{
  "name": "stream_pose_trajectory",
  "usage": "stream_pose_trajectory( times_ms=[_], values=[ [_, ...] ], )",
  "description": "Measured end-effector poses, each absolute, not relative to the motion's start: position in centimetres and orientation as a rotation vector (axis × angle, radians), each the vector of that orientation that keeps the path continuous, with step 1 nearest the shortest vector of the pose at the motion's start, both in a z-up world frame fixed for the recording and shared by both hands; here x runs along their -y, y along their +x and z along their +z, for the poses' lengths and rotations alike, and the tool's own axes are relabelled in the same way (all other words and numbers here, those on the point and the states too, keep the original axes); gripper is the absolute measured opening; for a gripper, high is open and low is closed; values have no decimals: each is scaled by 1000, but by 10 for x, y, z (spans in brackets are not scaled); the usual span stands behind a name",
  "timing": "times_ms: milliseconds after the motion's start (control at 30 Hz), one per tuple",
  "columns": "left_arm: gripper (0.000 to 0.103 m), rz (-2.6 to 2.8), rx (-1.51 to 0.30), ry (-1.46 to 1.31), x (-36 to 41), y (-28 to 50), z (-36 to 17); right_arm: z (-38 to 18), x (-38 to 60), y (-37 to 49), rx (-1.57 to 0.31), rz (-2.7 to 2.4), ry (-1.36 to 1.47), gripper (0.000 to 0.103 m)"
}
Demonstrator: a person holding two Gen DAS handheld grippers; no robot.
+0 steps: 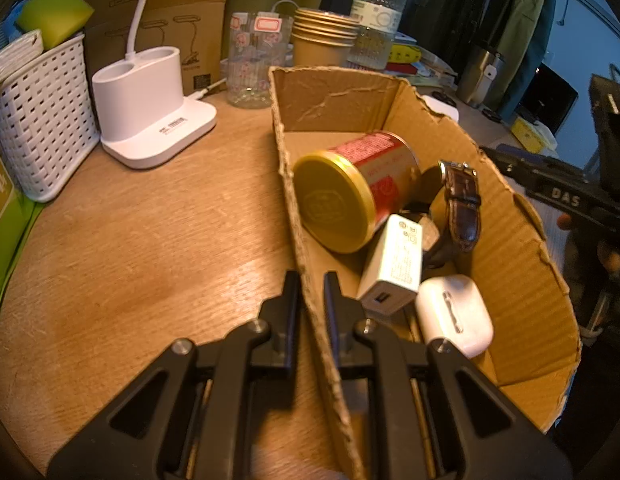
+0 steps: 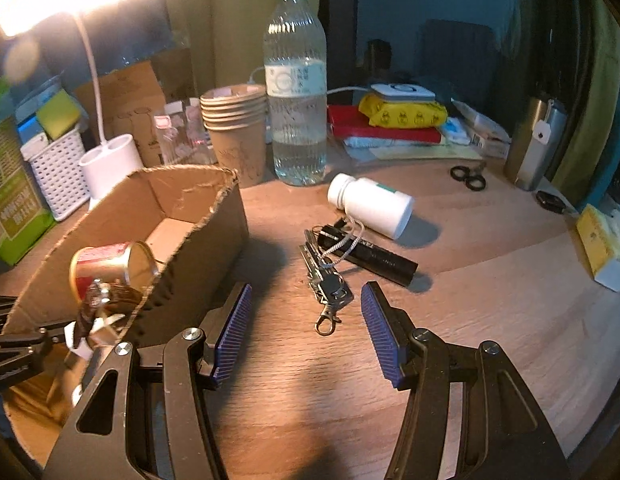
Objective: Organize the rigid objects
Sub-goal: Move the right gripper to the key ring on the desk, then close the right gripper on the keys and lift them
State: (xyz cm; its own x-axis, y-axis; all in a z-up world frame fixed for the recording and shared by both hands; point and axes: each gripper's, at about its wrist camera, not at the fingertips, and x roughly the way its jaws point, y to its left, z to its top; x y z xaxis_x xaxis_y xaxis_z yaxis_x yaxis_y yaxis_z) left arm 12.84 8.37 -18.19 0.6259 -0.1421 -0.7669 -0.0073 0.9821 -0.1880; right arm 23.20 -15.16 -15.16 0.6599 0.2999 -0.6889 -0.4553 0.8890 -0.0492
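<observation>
My left gripper (image 1: 312, 280) is shut on the near left wall of an open cardboard box (image 1: 506, 240), one finger outside and one inside. In the box lie a red can with a gold lid (image 1: 350, 192), a brown-strapped watch (image 1: 462, 204), a white charger (image 1: 394, 268) and a white earbud case (image 1: 454, 316). My right gripper (image 2: 305, 292) stands open over the wooden table, with a bunch of keys (image 2: 328, 284) just beyond its blue pads. A black flashlight (image 2: 374, 256) and a white pill bottle (image 2: 370, 204) lie farther off. The box (image 2: 197, 256) is to the left.
Along the back stand a water bottle (image 2: 295, 100), stacked paper cups (image 2: 237, 132), a white lamp base (image 1: 149, 108), a white basket (image 1: 41, 112) and a clear jar (image 1: 253, 64). Red book and yellow pack (image 2: 402, 114), scissors (image 2: 468, 176), steel flask (image 2: 538, 148), tissue pack (image 2: 606, 248) at right.
</observation>
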Motion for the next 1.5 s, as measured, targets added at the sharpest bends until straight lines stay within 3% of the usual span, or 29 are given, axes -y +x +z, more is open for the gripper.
stream_pose_trajectory(
  times_ms=[733,1133,1300,1500],
  values=[
    [14,-77,-892,-179,-83,128,-182,-177,133,276,-825,400,-284,59],
    [14,-77,-892,-179,-83,128,-182,-187,130,283,-846,393,-301,47],
    [14,-77,-892,-179,-83,128,-182,-188,129,284,-843,405,-296,28],
    [14,-77,-892,-179,-83,128,-182,-187,128,280,-840,411,-303,23]
  ],
)
